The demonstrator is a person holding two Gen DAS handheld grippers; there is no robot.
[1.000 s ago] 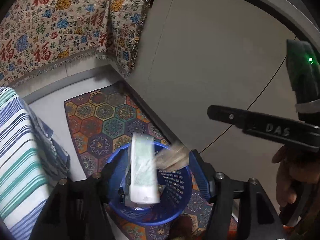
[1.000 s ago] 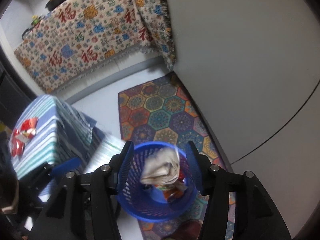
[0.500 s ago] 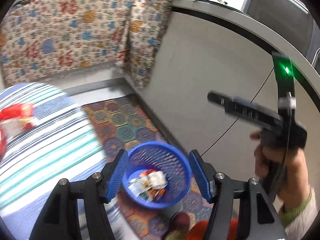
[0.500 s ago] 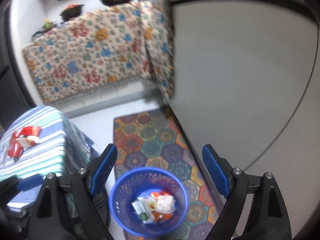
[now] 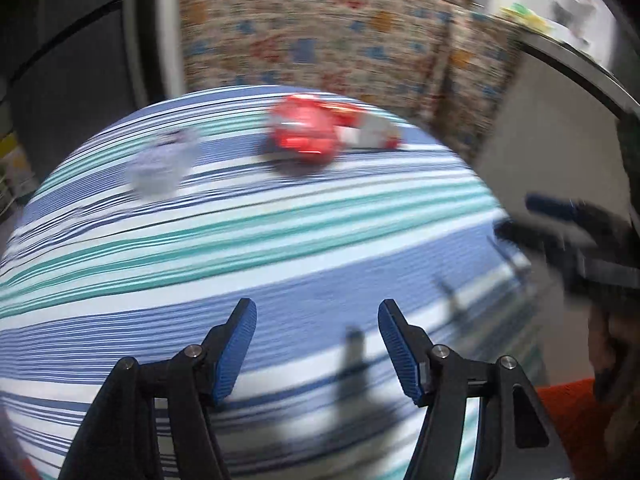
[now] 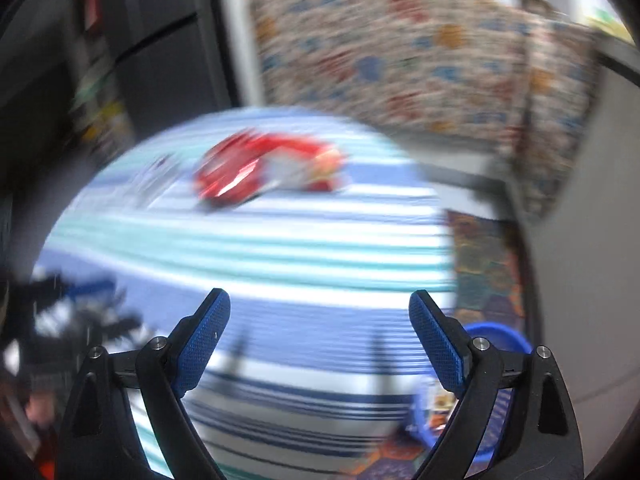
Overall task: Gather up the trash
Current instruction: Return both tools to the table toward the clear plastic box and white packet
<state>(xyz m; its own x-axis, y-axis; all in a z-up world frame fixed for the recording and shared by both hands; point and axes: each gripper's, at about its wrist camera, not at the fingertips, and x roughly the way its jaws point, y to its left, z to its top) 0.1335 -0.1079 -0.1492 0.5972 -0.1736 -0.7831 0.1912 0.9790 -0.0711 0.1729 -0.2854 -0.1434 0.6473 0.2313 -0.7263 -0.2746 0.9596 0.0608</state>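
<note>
A red snack wrapper with a red-and-white packet beside it lies at the far side of the striped tablecloth. A pale crumpled wrapper lies to its left. My left gripper is open and empty over the table's near part. My right gripper is open and empty; the red wrapper shows ahead of it. The blue trash basket sits low at the right behind its right finger. Both views are blurred.
A patterned cloth hangs over the counter behind the table. A patterned rug lies on the floor by the grey wall. A dark cabinet stands at the left. The right gripper shows at the right edge of the left wrist view.
Both grippers dropped their trash into the blue basket, opened, and swung up and left from the basket to face the striped table with the red wrappers.
</note>
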